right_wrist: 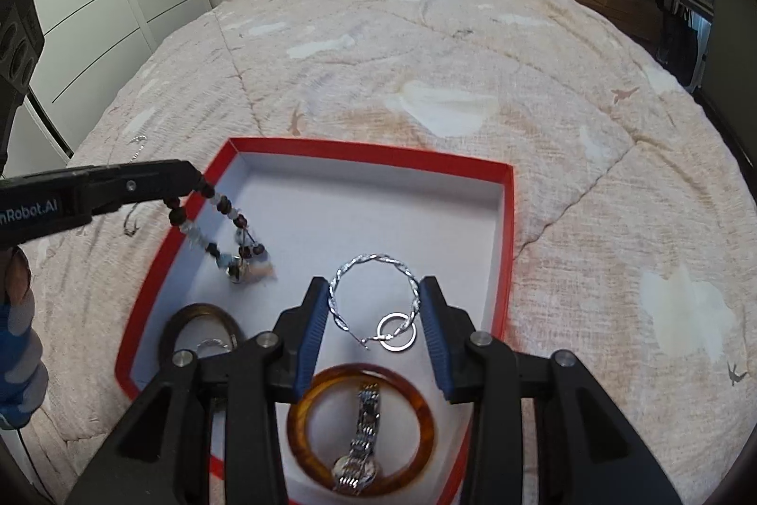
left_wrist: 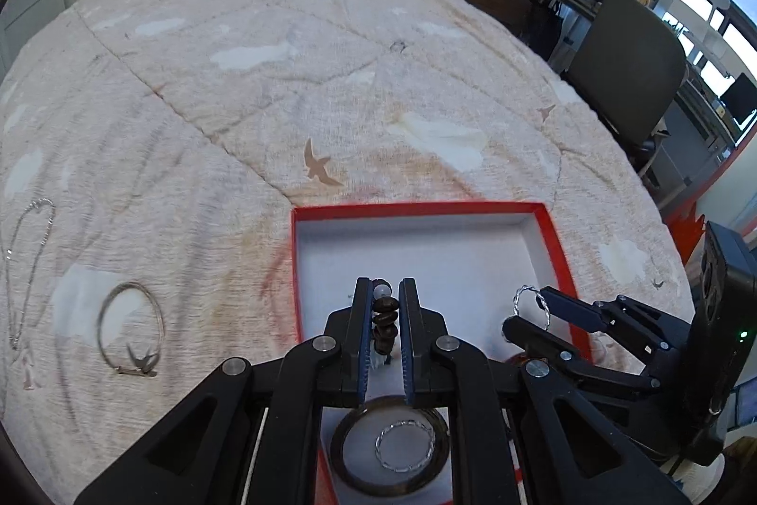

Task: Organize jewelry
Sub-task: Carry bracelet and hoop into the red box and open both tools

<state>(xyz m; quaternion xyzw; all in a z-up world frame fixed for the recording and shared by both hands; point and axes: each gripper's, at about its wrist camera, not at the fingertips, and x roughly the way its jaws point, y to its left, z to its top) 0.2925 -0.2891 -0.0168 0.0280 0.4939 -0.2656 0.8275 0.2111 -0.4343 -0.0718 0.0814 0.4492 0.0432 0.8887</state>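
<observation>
Four pieces already lie in the shallow red-rimmed white cardboard box (right_wrist: 501,230): an amber resin bangle (right_wrist: 362,434) at six o'clock with a silver link watch (right_wrist: 362,434) across it, and a dark brown bangle (right_wrist: 203,318) at eight o'clock ringing a small twisted silver hoop (left_wrist: 404,443). Two more hang over the box: the left gripper (left_wrist: 385,315) is pinched nearly closed on a dangling brown-and-clear beaded bracelet (right_wrist: 222,228), and the right gripper (right_wrist: 374,306), half-spread, clamps a twisted silver hoop earring (right_wrist: 374,296) with a small ring attached. Left on the pink quilt (left_wrist: 284,79), at nine o'clock of the box: a thin wire bangle (left_wrist: 132,327) and a fine silver chain (left_wrist: 28,268).
</observation>
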